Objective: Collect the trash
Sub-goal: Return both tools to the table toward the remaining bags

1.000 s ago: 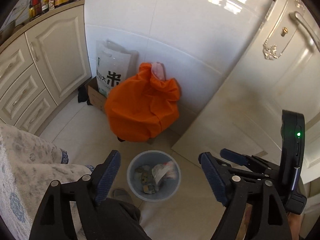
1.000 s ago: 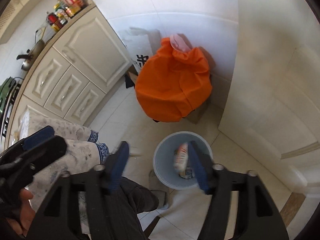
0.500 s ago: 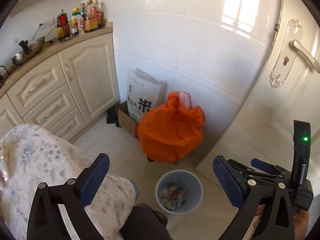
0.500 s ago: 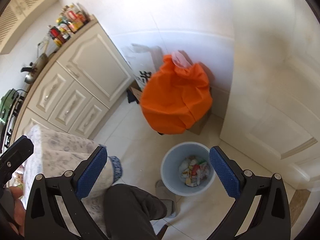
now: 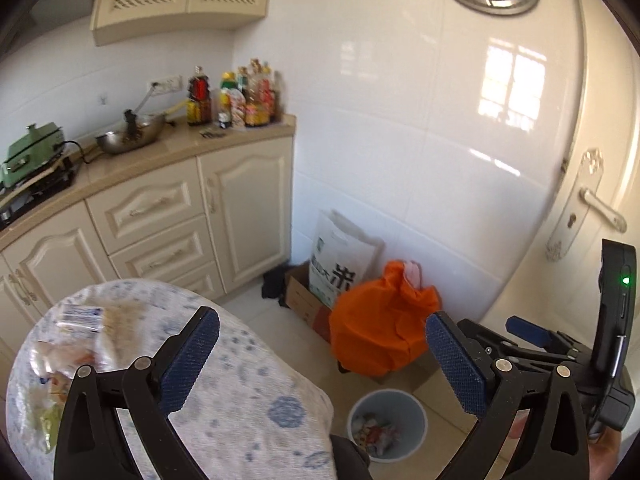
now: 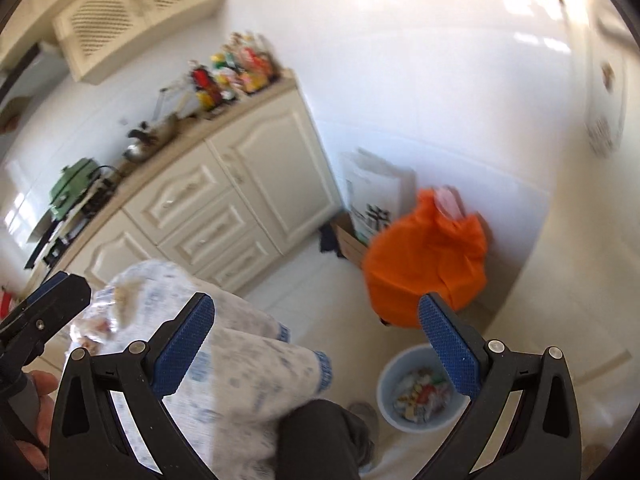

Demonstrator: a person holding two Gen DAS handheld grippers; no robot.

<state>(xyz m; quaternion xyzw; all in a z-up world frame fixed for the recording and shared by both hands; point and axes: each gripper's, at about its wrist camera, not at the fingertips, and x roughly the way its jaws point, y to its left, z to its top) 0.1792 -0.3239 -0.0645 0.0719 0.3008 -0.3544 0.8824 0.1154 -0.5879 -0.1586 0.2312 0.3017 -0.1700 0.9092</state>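
Note:
A small blue-grey trash bin (image 5: 387,424) with crumpled wrappers in it stands on the tiled floor below both grippers; it also shows in the right wrist view (image 6: 416,390). Several wrappers (image 5: 80,332) lie on a round table with a blue-flowered cloth (image 5: 240,400) at lower left. My left gripper (image 5: 320,360) is open and empty, high above the table edge and the bin. My right gripper (image 6: 316,344) is open and empty, above the cloth (image 6: 240,360) and the bin. The right gripper's body (image 5: 560,344) shows at the right of the left wrist view.
An orange bag (image 5: 380,328) sits against the white tiled wall behind the bin, beside a white paper bag (image 5: 340,256) and a cardboard box (image 5: 304,300). Cream cabinets (image 5: 180,220) with bottles and a wok stand on the left. A door (image 5: 600,208) is at right.
Both grippers have risen and tilted up, away from the bin. The right gripper opened wide after letting trash fall into the bin. The table with its wrappers has come into view.

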